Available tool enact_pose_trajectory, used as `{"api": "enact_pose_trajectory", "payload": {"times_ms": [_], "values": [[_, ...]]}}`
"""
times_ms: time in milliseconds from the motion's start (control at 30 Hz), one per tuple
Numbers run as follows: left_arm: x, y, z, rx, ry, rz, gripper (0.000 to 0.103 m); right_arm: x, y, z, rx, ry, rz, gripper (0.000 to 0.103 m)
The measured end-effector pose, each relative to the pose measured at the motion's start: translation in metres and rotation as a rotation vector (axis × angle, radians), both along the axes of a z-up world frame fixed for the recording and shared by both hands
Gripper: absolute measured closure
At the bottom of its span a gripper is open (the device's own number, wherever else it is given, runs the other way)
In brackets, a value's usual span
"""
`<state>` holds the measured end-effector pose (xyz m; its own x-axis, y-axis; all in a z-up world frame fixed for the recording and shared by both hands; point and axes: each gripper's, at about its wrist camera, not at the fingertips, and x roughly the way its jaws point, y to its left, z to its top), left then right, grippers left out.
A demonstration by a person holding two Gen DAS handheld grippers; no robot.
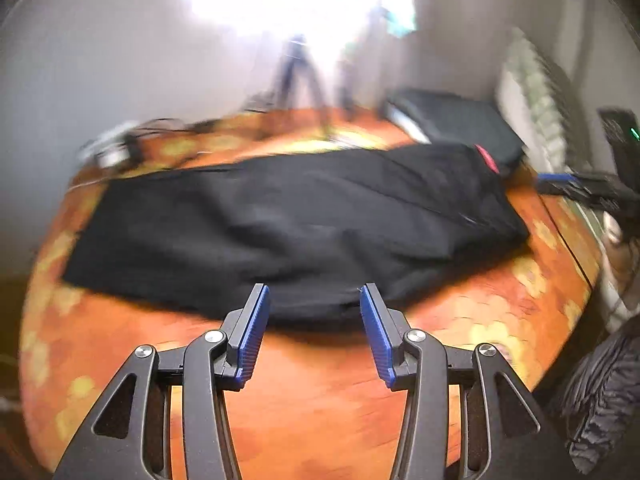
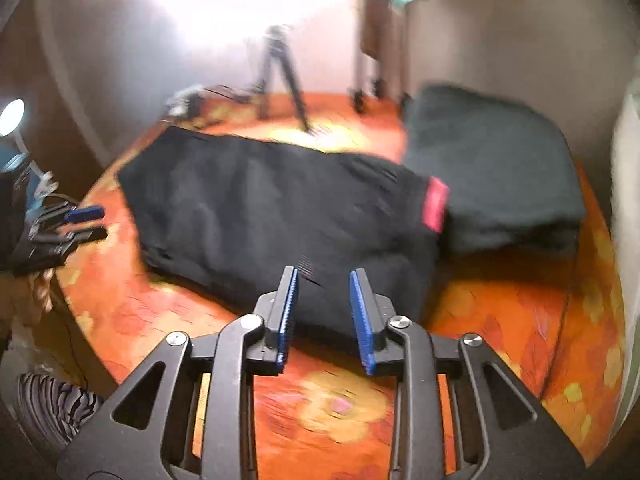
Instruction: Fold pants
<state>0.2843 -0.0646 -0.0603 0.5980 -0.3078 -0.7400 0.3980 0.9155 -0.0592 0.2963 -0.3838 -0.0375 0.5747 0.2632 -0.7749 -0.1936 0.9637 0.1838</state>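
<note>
Black pants [image 1: 280, 224] lie lengthwise on an orange flowered tablecloth [image 1: 320, 400], legs laid on one another, waist with a red label [image 1: 488, 160] at the far right. My left gripper [image 1: 314, 294] is open and empty, its blue pads at the near edge of the pants. In the right wrist view the pants [image 2: 272, 216] run from far left to the red label [image 2: 436, 202]. My right gripper [image 2: 324, 276] is open and empty, just over the near edge at the waist end. The left gripper also shows at the left edge of the right wrist view [image 2: 86, 224].
A stack of folded dark clothes [image 2: 492, 168] sits right behind the waist end, also in the left wrist view [image 1: 452, 120]. A tripod [image 2: 280, 76] and cables [image 1: 116, 148] stand at the back. A lamp [image 2: 12, 116] is at far left. The table's edge [image 2: 80, 320] curves near left.
</note>
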Motion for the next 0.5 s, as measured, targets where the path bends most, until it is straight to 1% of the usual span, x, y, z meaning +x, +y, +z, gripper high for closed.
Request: {"api": "enact_pose_trajectory", "payload": {"times_ms": [67, 133, 200, 300, 367, 500], "values": [[0.002, 0.036, 0.013, 0.000, -0.030, 0.076, 0.057, 0.001, 0.024, 0.014, 0.013, -0.045, 0.050, 0.071], [0.007, 0.074, 0.027, -0.001, -0.059, 0.154, 0.057, 0.003, 0.053, 0.024, 0.020, -0.085, 0.106, 0.063], [0.018, 0.111, 0.041, -0.009, -0.080, 0.235, 0.057, 0.006, 0.084, 0.030, 0.026, -0.115, 0.168, 0.061], [0.039, 0.150, 0.050, -0.041, -0.067, 0.303, 0.057, 0.014, 0.123, 0.033, 0.042, -0.135, 0.241, 0.061], [0.056, 0.175, 0.051, -0.055, -0.072, 0.358, 0.057, 0.023, 0.155, 0.030, 0.045, -0.128, 0.301, 0.061], [0.097, 0.209, 0.029, -0.124, -0.005, 0.391, 0.056, 0.037, 0.202, 0.009, 0.000, -0.098, 0.392, 0.061]]}}
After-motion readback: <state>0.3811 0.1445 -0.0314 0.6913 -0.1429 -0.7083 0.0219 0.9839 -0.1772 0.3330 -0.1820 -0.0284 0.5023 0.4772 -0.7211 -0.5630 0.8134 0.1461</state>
